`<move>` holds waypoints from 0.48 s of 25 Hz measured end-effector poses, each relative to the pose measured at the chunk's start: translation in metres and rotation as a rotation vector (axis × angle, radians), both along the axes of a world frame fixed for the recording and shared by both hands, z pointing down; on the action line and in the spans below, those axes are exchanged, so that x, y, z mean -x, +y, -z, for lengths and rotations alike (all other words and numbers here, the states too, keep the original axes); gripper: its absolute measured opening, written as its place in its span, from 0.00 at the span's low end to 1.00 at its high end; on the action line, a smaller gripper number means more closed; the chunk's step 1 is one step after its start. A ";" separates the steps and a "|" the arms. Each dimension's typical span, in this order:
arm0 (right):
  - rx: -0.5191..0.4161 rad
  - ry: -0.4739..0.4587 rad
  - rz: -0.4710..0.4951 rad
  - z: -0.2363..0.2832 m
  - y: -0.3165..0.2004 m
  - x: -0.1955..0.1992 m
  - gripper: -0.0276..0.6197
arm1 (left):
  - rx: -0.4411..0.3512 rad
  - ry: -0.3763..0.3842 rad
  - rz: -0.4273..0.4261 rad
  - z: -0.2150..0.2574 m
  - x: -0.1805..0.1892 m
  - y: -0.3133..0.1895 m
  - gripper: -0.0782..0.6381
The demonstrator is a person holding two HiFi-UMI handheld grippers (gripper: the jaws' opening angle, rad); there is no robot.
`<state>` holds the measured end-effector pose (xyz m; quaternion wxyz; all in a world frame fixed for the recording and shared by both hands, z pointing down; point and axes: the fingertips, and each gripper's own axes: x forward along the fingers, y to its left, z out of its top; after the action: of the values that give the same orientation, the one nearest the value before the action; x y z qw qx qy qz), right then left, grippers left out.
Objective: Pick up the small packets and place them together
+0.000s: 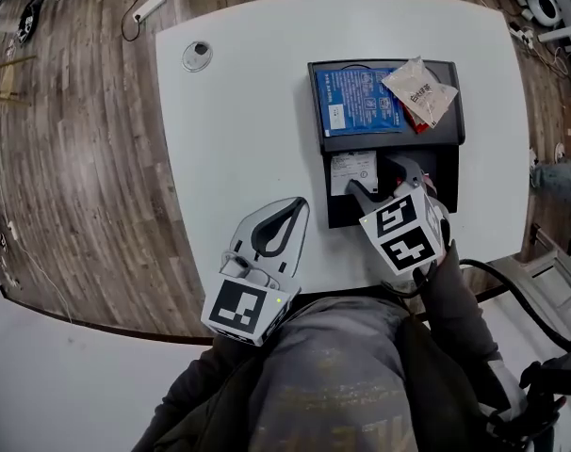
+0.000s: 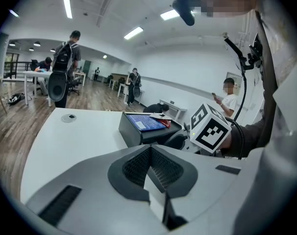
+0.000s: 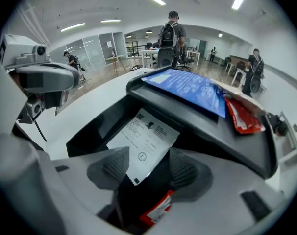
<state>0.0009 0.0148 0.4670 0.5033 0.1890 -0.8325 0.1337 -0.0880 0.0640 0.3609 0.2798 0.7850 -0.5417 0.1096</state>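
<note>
In the head view the right gripper covers the right part of the tray's near compartment. From its own view a red-and-white packet shows only as a corner under the gripper body. On the tray's far shelf, a beige packet hides most of a red packet. The print on all of them is too small to read.

A flat white packet with black print lies in the near compartment. It sits between the right gripper's released, wide-apart jaws, and neither pad presses it. A blue packet lies flat on the shelf.

The left gripper is clenched on nothing at the worktop's near edge, left of the tray and apart from it. The tray sits toward the right edge. The left half is bare but for a round cap near the far left corner.
</note>
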 end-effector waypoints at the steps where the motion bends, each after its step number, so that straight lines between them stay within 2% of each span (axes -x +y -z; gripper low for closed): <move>1: 0.004 -0.007 0.002 0.000 0.000 -0.001 0.43 | 0.000 0.004 -0.003 -0.001 0.001 -0.001 0.11; 5: 0.000 -0.014 -0.001 0.000 -0.002 -0.003 0.41 | 0.006 0.009 -0.007 -0.005 0.002 -0.003 0.11; 12: -0.031 0.000 0.006 0.001 -0.006 -0.005 0.17 | 0.002 0.007 -0.003 -0.005 0.004 -0.006 0.11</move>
<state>0.0062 0.0090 0.4658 0.5006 0.1942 -0.8351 0.1193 -0.0923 0.0582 0.3655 0.2822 0.7859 -0.5396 0.1078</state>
